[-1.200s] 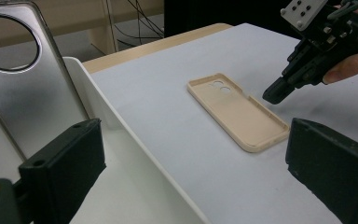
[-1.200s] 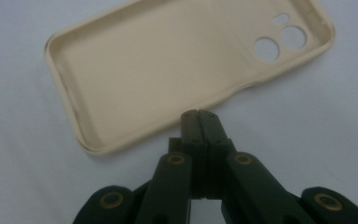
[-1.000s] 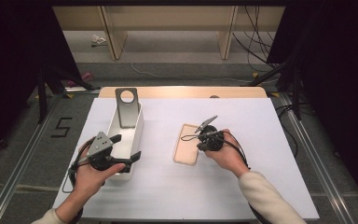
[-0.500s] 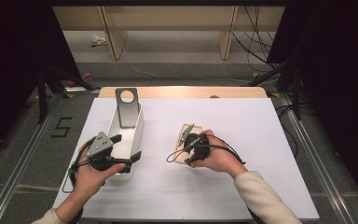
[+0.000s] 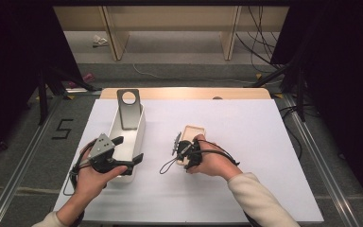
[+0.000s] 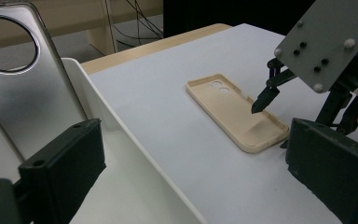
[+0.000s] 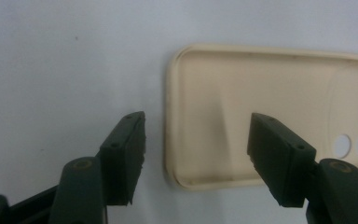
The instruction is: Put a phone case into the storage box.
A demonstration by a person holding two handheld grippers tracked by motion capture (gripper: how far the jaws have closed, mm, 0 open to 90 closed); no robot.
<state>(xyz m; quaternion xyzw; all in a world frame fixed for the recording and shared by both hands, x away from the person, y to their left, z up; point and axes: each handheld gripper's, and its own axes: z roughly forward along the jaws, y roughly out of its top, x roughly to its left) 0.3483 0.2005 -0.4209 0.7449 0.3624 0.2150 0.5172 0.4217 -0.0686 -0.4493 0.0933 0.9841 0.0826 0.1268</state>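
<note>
The right gripper (image 5: 178,144) hangs just over the near end of the beige case (image 7: 270,116), its jaws apart and straddling one long rim, one jaw outside over the bare table (image 5: 246,189) and one over the case's hollow. That stance looks meant for pinching the thin wall, the only raised part a jaw can catch, since the case lies flat, open side up, mid-table with its camera holes at the far end. No jaw touches it yet.

The left gripper (image 5: 127,150) sits at the near end of the white bin (image 5: 139,125), jaws spread across the bin's near-right corner, one inside and one outside the wall. Whether they press on the wall cannot be told. It likely steadies the bin as the place for the case. A silver case (image 6: 21,88) leans upright at the bin's far end, which leaves the near part of the bin free.

Between case and bin lies a strip of bare white table, and the route across it is open. The bin's wall is the one edge to clear, so the case would need lifting above it.
</note>
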